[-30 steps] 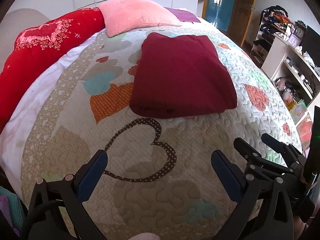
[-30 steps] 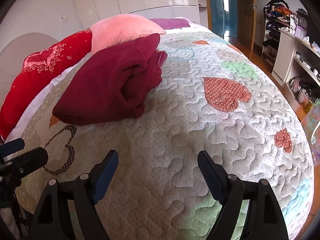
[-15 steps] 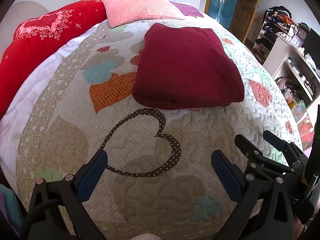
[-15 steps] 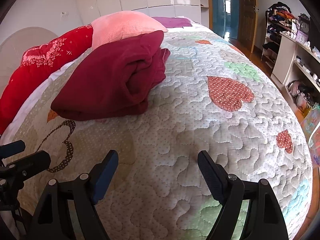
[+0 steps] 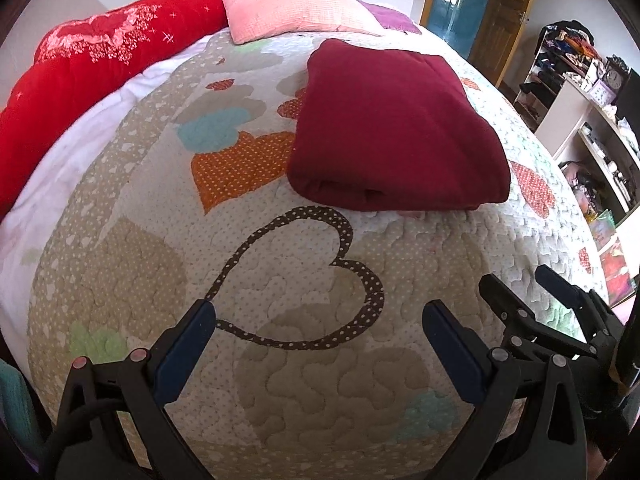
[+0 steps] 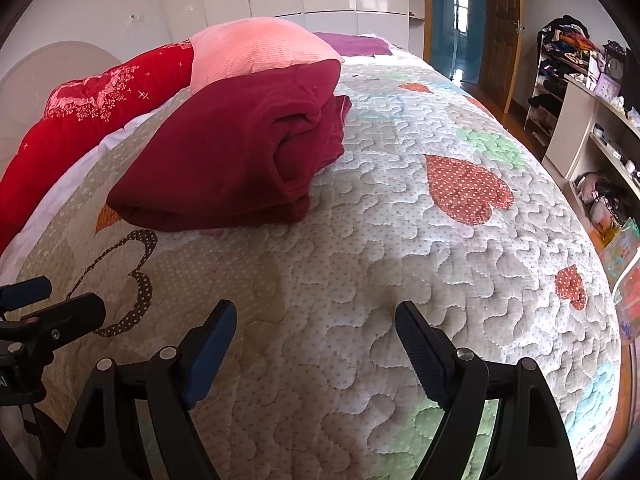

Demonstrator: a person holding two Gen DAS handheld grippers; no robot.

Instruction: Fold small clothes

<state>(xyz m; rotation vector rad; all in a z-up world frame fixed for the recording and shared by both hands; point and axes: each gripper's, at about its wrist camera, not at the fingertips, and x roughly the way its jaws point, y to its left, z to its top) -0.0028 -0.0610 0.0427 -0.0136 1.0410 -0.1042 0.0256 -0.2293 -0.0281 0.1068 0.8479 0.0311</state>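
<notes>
garment: dark red garment folded, lies on quilt, 12 o'clock of both claws, well apart
left claw: jaws wide, empty
right claw: jaws wide, empty
risk: loose layers at 3 o'clock edge could spill open if snagged
risk: soft bed, stack may slump

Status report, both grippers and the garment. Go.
Left gripper open, empty. Right gripper open, empty, both hovering over the heart-patterned quilt. Dark red folded garment lying on quilt, untouched. Nothing between grippers and garment.
</notes>
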